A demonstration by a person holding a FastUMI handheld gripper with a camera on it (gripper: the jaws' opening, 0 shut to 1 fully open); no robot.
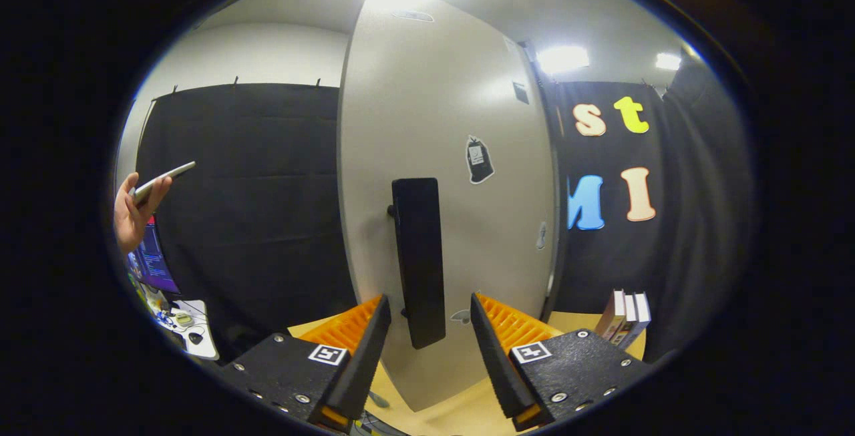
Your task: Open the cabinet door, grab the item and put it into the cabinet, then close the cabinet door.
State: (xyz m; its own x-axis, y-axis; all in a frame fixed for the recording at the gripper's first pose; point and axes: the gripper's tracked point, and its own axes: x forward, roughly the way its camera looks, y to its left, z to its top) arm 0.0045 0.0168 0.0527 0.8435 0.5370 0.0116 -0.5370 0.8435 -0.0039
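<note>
Both fingers of my claw (427,329) stand spread wide and hold nothing; the lower end of the black handle (418,259) sits in the gap between them, touching neither as far as I can tell. I have them straddling it so that a squeeze would catch the bar, which runs upright and stands a little off the door (434,122) on short posts. That pale door, just ahead of the fingers, is edge-on to me and looks partly swung out, though I cannot tell how far. I hold the claw level and square to the handle, low over the tan table (467,409). Some books (626,319), probably the item to stow, stand beyond my right finger, well apart from the door. Far off past the left finger a hand (133,212) holds a phone (163,180) above a screen (155,259).
</note>
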